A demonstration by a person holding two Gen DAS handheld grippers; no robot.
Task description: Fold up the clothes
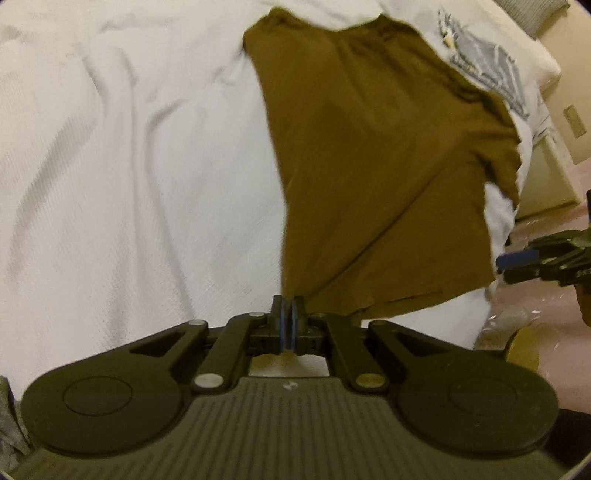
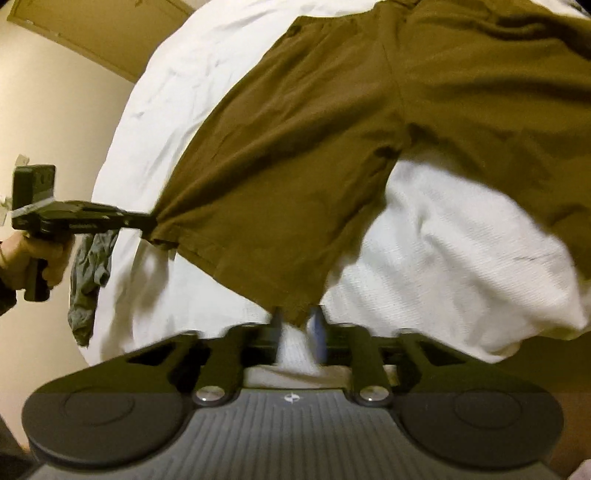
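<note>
Brown shorts (image 1: 369,166) lie spread on the white bed cover (image 1: 129,166), legs toward me. My left gripper (image 1: 287,301) is shut on the hem corner of one leg. The right wrist view shows it from the side (image 2: 151,225), pinching that corner, with a hand on its handle. In that view the same shorts (image 2: 295,166) reach down to my right gripper (image 2: 295,321). Its fingers stand apart, open, with the other hem corner of that leg hanging between them. The left wrist view has it at the right edge (image 1: 504,264), beside that corner.
A white T-shirt with a grey-blue print (image 1: 491,70) lies on the bed beyond the shorts. A grey garment (image 2: 88,280) hangs over the bed's edge near the left gripper. Pinkish floor (image 1: 535,302) shows to the right of the bed, and a door (image 2: 103,29) stands behind.
</note>
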